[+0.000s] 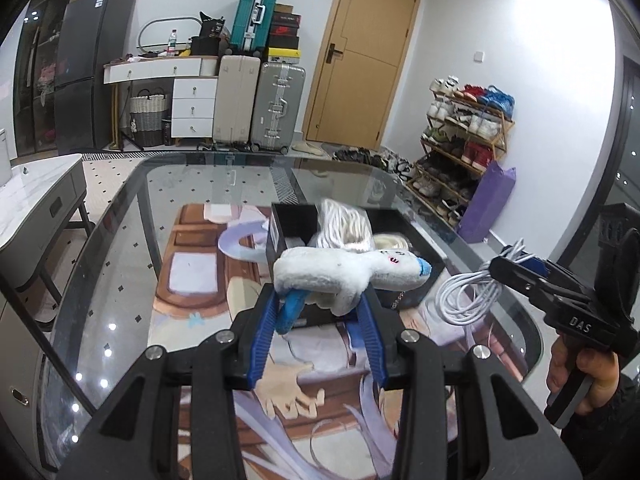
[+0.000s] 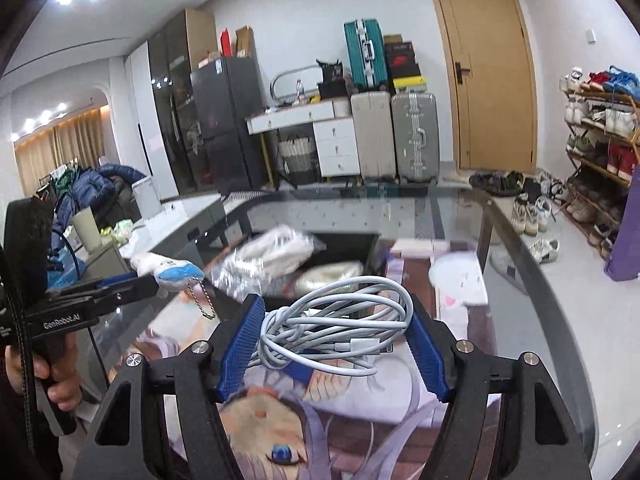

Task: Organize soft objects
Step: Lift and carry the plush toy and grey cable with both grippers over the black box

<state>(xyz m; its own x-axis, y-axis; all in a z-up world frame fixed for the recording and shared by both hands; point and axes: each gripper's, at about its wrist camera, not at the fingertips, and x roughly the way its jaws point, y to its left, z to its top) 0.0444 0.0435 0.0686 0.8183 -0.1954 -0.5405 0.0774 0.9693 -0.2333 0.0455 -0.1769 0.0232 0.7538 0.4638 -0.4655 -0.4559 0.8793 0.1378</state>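
My left gripper (image 1: 318,304) is shut on a white plush toy with blue trim (image 1: 344,274) and holds it above the near edge of a black box (image 1: 292,220). The plush also shows in the right wrist view (image 2: 168,268), with a ball chain hanging from it. My right gripper (image 2: 336,320) is shut on a coiled white cable (image 2: 336,330), held above the mat just in front of the black box (image 2: 352,240). The cable shows at the right of the left wrist view (image 1: 468,294). The box holds a bagged white bundle (image 2: 276,254) and a cream item (image 2: 328,274).
The box stands on a printed mat (image 1: 200,280) on a glass table (image 1: 120,216). Behind the table are suitcases (image 1: 276,108), a white drawer unit (image 1: 194,106), a door (image 1: 360,52) and a shoe rack (image 1: 464,136). A grey side table (image 1: 36,208) stands to the left.
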